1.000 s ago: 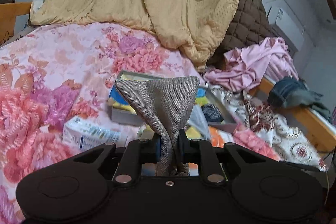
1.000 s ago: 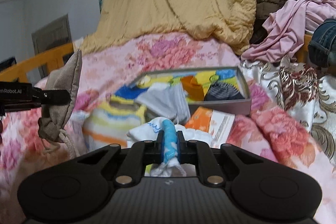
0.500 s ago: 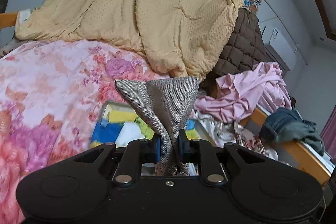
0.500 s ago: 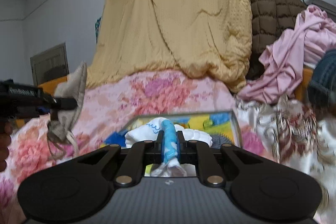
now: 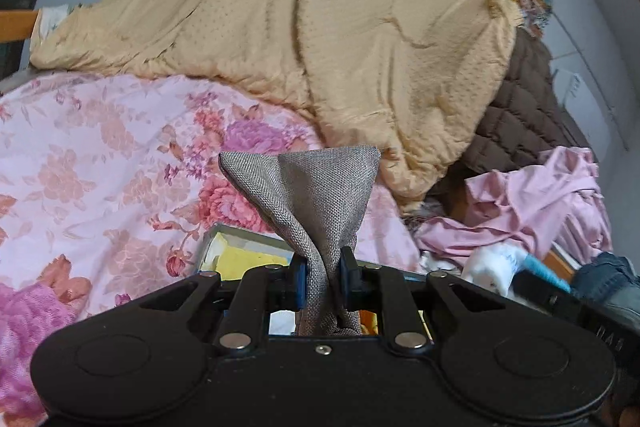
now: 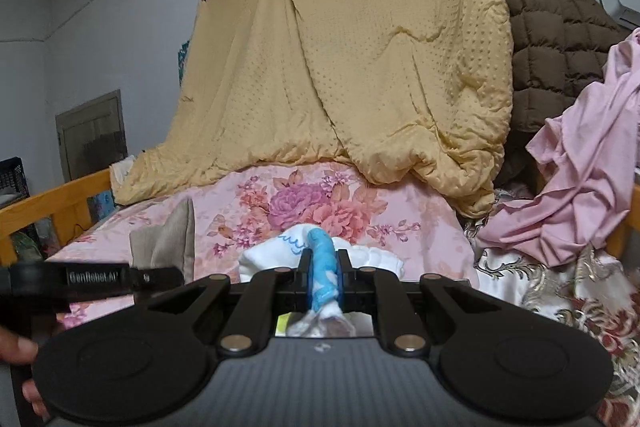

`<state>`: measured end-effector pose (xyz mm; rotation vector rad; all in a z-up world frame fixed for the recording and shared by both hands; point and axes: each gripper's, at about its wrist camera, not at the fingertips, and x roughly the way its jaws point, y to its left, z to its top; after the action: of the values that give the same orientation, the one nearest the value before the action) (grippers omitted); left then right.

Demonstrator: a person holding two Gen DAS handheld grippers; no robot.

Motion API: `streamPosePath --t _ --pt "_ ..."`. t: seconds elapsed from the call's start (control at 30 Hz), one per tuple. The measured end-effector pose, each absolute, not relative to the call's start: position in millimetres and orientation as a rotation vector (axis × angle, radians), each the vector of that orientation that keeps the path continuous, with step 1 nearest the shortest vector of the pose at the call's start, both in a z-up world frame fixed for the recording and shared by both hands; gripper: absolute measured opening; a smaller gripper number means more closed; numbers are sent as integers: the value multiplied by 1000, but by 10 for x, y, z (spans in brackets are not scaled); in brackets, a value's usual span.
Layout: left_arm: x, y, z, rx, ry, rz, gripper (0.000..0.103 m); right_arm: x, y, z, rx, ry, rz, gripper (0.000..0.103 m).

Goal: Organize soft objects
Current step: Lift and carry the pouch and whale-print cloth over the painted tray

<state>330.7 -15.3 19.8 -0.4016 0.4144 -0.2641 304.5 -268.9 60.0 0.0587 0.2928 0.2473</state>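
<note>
My left gripper (image 5: 322, 281) is shut on a grey woven fabric pouch (image 5: 312, 195) that stands up between the jaws above the bed. The pouch (image 6: 166, 241) and left gripper (image 6: 158, 277) also show at the left of the right wrist view. My right gripper (image 6: 323, 279) is shut on a white cloth with a blue rolled edge (image 6: 322, 259). That cloth (image 5: 494, 265) appears at the right in the left wrist view. A grey box with yellow cloth (image 5: 236, 253) peeks out just beyond the left gripper.
A pink floral bedspread (image 5: 100, 167) covers the bed. A yellow quilt (image 6: 360, 67) hangs behind, beside a brown quilted coat (image 6: 556, 39). Pink clothes (image 6: 580, 187) and jeans (image 5: 608, 275) pile at the right. A wooden bed rail (image 6: 52, 199) runs along the left.
Both grippers have lifted and tilted up with their cloths still held. The box of sorted items has dropped mostly out of sight below them.
</note>
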Motion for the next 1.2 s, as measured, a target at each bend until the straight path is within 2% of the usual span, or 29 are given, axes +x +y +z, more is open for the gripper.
streamPosePath --t 0.5,1.2 --pt "3820 -195 -374 -402 568 -211 17 3779 -2400 87 47 501 183 11" --pt "3973 -242 -592 -392 728 -230 19 3890 -2324 -103 -40 554 152 13"
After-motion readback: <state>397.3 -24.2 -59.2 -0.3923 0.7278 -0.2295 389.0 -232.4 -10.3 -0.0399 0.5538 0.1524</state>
